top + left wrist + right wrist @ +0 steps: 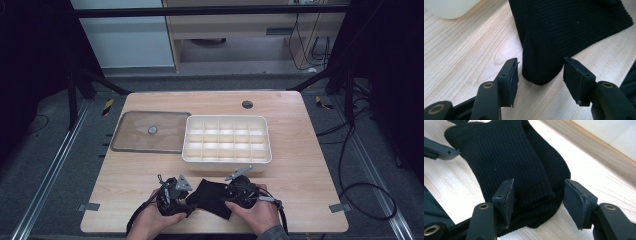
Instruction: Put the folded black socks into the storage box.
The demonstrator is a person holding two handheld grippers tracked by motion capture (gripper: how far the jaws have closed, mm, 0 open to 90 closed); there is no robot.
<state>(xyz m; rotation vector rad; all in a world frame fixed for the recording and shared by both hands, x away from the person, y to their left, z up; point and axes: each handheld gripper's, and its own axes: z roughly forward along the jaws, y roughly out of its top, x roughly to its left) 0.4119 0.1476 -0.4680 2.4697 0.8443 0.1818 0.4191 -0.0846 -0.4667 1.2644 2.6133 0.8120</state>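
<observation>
We see one black sock [212, 198], or perhaps a folded pair; we cannot tell which. It lies flat on the desk [300, 170], directly between the two tools. In the left gripper view its rounded end sits in the gap of the left tool [540, 72], whose jaws stand apart on either side of the cloth and do not press it, so that tool is released. In the right gripper view the ribbed end of the sock lies between the jaws of the right tool [537, 195]; one jaw touches the fabric and the other stands clear of it, so that tool is released as well. In the high view the left tool [175, 192] is just left of the sock and the right tool [239, 190] just right of it, each held in one hand.

Beyond the tools, farther from the person, stands one white tray [227, 159] divided into many small compartments, all of which look empty. Left of that tray, well beyond the left tool, lies one flat clear lid [150, 145] with a small round knob at its middle.
</observation>
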